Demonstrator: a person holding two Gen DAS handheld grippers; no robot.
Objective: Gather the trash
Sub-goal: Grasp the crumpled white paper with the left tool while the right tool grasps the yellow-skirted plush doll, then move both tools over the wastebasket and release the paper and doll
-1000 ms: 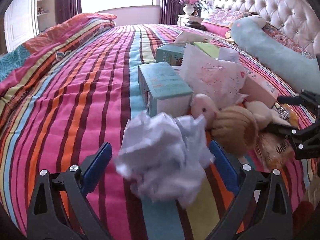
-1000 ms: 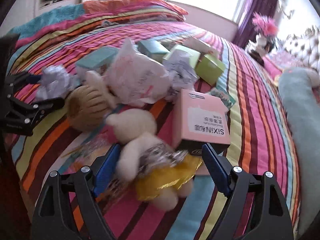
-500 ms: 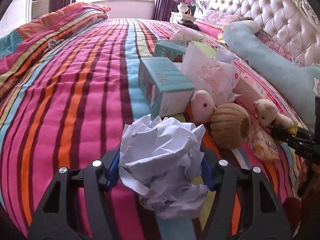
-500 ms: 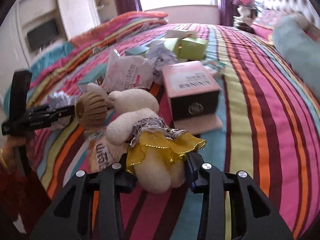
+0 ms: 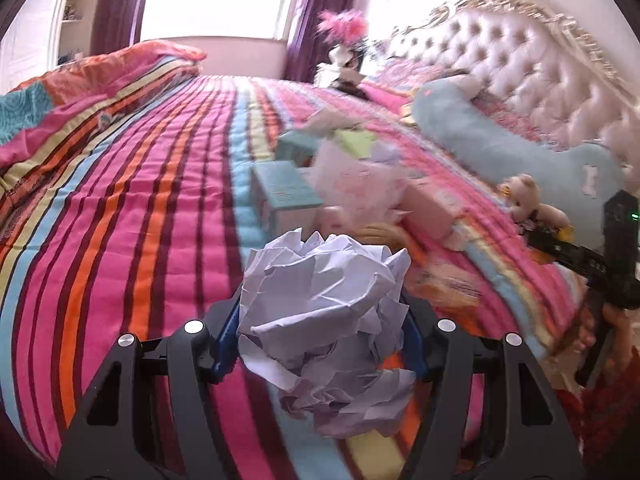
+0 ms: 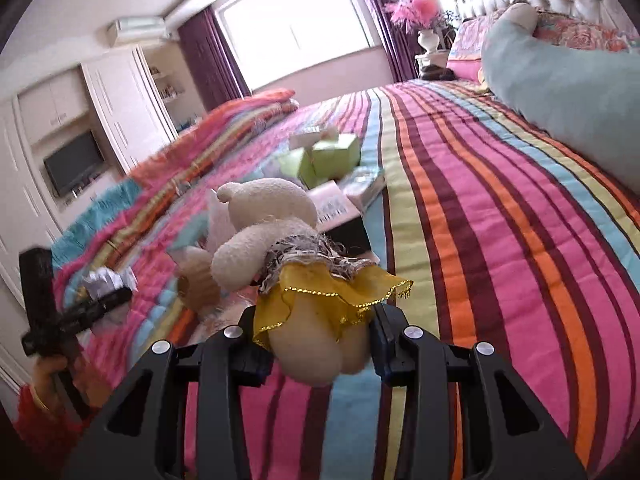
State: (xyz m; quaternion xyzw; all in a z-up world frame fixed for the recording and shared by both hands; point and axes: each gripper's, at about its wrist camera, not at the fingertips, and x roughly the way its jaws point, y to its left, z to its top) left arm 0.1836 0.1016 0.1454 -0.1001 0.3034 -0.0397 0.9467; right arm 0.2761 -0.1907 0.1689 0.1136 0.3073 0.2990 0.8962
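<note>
Now | left gripper (image 5: 320,340) clamps paper ball (image 5: 324,320) | right gripper (image 6: 320,344) clamps plush toy (image 6: 288,264)

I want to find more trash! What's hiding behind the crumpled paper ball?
Behind the crumpled paper ball lie a teal box, a pink box and a white wrapper. The ball covers whatever lies directly behind it.

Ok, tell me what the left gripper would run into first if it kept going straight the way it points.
Holding the crumpled paper, the left gripper would probably first meet the teal box in the pile just ahead, though blur leaves depth unclear.
</note>
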